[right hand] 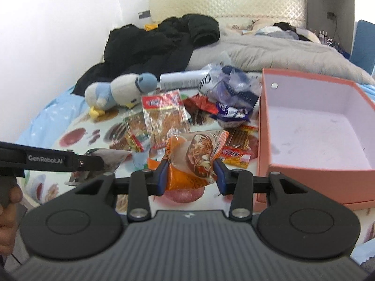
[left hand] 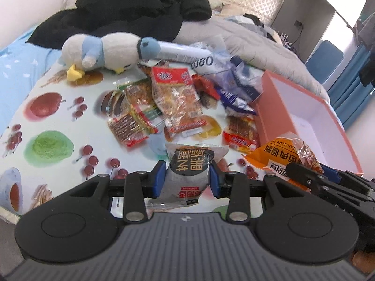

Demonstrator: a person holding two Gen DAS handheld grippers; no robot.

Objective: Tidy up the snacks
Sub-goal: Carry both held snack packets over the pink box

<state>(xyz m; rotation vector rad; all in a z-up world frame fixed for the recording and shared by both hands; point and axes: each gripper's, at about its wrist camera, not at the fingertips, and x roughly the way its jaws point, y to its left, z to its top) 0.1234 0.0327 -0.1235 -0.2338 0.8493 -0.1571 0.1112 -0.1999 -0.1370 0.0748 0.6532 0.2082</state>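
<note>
- Gripping a grey-and-black snack packet (left hand: 187, 171), the left tongs (left hand: 187, 178) are clenched on its sides, holding it clear above the fruit-print cloth (left hand: 51, 126) on the bed.
- The right tongs (right hand: 192, 174) are clamped on an orange noodle-snack packet (right hand: 194, 157), also lifted off the cloth, just left of the pink box (right hand: 264, 126).
- That box stands open and white inside, with nothing seen in it.
- The remaining snack pile (left hand: 173, 98) lies loose on the cloth beside the box: red-and-clear packets, a purple wrapper, crumpled clear bags.
- A white tube (left hand: 185, 52) lies behind the pile.
- A plush penguin (left hand: 100, 53) lies on its side at the pile's far left.
- A black jacket (right hand: 159, 44) and grey quilt (right hand: 269, 53) are heaped farther up the bed.
</note>
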